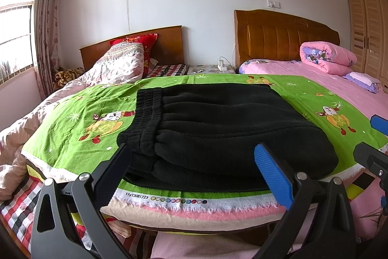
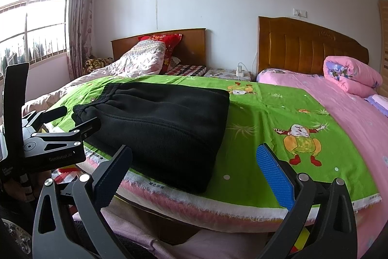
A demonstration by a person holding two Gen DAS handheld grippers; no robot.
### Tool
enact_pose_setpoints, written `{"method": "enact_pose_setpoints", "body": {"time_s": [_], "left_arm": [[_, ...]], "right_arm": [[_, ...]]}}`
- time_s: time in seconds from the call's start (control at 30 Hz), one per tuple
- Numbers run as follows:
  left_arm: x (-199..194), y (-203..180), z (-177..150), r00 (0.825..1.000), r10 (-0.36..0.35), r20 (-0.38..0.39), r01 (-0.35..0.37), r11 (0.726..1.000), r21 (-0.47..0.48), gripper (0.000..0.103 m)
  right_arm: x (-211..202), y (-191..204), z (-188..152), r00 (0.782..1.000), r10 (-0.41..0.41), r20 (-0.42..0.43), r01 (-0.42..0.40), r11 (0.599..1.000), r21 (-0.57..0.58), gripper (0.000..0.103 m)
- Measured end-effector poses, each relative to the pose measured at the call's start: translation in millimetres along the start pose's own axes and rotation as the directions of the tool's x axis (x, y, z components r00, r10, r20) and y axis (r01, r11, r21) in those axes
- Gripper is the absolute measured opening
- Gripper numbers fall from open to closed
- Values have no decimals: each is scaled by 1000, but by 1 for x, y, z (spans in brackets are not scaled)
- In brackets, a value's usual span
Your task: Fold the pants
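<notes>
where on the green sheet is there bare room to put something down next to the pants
The widest bare patch of the green sheet lies between the right edge of the folded black pants and the pink bed cover. A narrower strip runs left of the waistband, bordered by the rumpled quilt. The near hem is crowded by the open left gripper and right gripper.
</notes>
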State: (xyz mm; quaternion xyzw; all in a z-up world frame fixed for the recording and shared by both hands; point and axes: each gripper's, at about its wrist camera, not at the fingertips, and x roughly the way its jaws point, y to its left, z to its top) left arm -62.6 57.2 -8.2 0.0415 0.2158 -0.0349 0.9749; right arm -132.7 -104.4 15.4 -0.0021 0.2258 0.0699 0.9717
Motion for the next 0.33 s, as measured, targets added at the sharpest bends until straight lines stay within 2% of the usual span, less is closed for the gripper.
{"method": "enact_pose_setpoints", "body": {"time_s": [0.33], "left_arm": [[6,6,-1,1000,-14,-22,14,1000,-10,102]], "right_arm": [[0,1,-1,1000,0,-1,0,1000,1,99]]}}
